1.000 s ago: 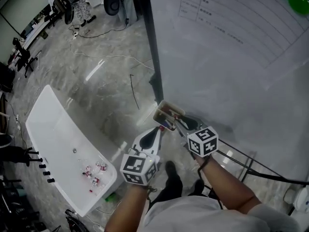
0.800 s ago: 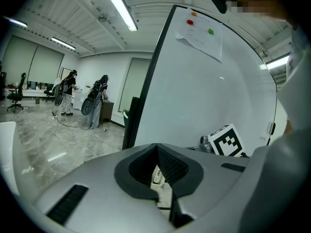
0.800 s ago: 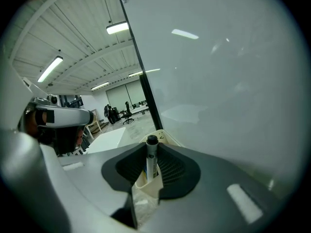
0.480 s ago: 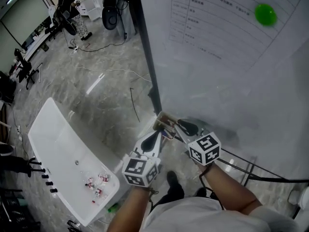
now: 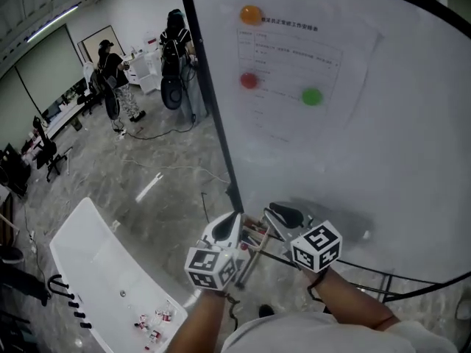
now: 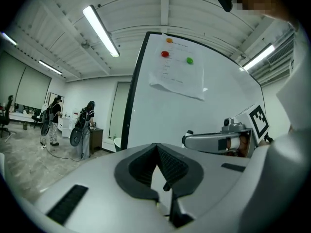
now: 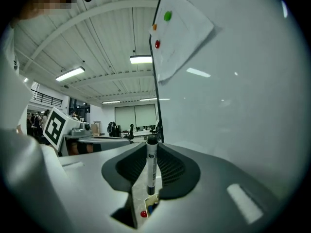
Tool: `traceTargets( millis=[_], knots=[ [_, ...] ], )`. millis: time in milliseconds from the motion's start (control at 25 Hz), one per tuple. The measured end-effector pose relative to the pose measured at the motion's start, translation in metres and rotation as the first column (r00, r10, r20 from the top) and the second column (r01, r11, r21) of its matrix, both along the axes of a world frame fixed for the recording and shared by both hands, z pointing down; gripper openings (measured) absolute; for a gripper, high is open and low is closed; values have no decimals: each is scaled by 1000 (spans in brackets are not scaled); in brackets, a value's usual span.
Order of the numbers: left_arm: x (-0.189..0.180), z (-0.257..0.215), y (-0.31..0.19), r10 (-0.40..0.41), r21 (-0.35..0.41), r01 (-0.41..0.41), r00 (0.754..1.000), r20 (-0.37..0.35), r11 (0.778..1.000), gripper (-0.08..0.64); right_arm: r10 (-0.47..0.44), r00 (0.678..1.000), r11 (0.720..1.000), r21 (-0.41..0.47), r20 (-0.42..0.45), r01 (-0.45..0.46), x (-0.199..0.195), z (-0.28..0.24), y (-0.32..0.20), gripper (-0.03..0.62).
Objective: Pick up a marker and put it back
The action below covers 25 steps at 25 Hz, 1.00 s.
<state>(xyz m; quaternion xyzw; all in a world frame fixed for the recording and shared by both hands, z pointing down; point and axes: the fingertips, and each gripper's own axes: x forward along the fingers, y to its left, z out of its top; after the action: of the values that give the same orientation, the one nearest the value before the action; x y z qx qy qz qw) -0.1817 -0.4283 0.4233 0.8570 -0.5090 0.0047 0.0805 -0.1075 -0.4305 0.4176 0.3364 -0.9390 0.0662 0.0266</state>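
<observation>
**A:** Why is the marker (image 7: 151,169) standing upright?

**B:** The right gripper (image 7: 150,152) is clamped on its barrel, just above the holder (image 7: 145,199). I'd guess that's so it can drop straight back in. The left gripper (image 6: 156,152) is closed on nothing, idle alongside.

**A:** What has changed?

**B:** A second ago the right gripper's tip was down at the holder. Now the marker is lifted clear, and the head view has tilted up the whiteboard (image 5: 383,160).

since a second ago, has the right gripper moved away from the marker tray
Yes. The right gripper, earlier down at the tray, now sits above it, shut on a marker.
</observation>
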Motion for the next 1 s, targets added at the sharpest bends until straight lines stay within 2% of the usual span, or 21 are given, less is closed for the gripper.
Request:
traceTargets(
  millis=[240,480,800,1000],
  knots=[
    [-2,-33,12,29,24,-28,998,-51,999,5,5,999,998,58,38,-7,1,-47,20,67],
    [1,-49,19,52,54,-50,998,-32,997,5,13,999,997,79,41,-16,0,-64,25,67],
    [-3,-49,11,59,58,-57,998,-34,997,5,9,999,998,64,30,-11,-7,-59,15,67],
    [-9,-41,8,55,54,-54,998,-31,997,5,1,1000,1000,21,1,-1,-17,-38,10,67]
  ],
)
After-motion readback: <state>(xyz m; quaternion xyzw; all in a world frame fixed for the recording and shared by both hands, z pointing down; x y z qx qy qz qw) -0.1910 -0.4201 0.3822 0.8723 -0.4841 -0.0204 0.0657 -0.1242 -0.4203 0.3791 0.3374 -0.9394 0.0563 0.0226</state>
